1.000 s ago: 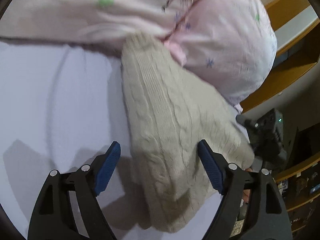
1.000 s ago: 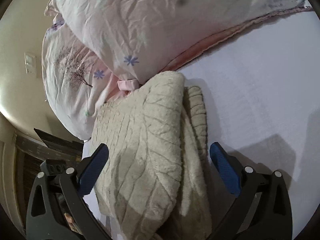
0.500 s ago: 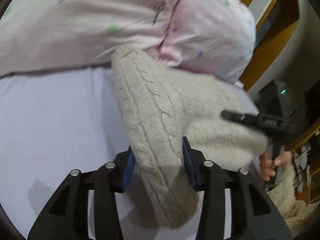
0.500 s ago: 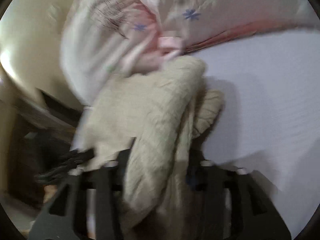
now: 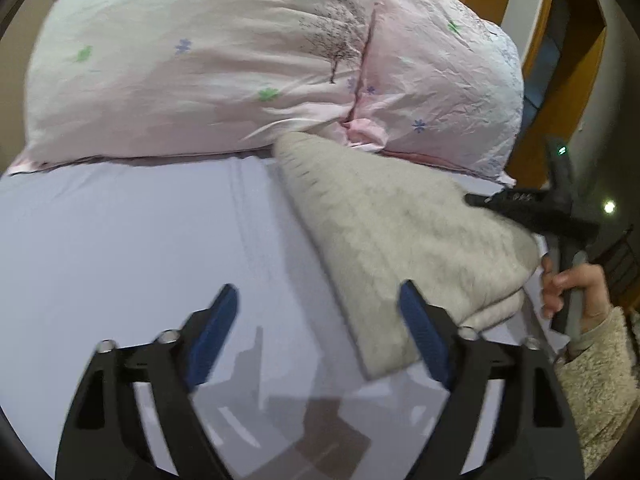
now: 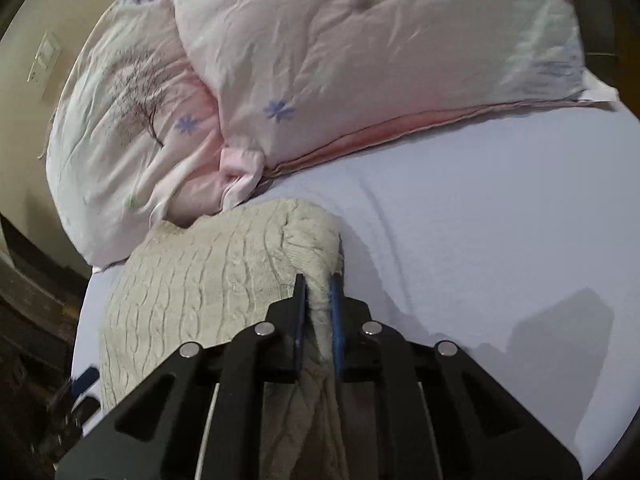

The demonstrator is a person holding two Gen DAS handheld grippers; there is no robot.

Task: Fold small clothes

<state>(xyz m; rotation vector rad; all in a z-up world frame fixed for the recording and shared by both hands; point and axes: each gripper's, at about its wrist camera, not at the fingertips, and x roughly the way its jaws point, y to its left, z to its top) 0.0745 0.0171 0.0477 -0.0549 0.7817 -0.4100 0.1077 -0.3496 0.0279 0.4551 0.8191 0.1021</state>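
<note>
A folded beige cable-knit sweater (image 5: 392, 232) lies on the pale lilac bed sheet (image 5: 120, 248), its far end against the pink pillows. My left gripper (image 5: 320, 328) is open and empty, just to the left of the sweater's near edge. My right gripper (image 6: 318, 304) is shut on a fold of the sweater (image 6: 224, 276) at its right edge. In the left wrist view the right gripper (image 5: 520, 208) shows as a black tool on the sweater's far right side, held by a hand (image 5: 576, 288).
Two pink flowered pillows (image 5: 200, 64) lie along the head of the bed; they also show in the right wrist view (image 6: 340, 52). Wooden furniture (image 5: 560, 60) stands to the right of the bed. The sheet (image 6: 500, 220) stretches out to the right of the sweater.
My left gripper was shut on the sweater half a second ago; it has let go, opened and drawn back left. My right gripper has closed on the sweater's edge.
</note>
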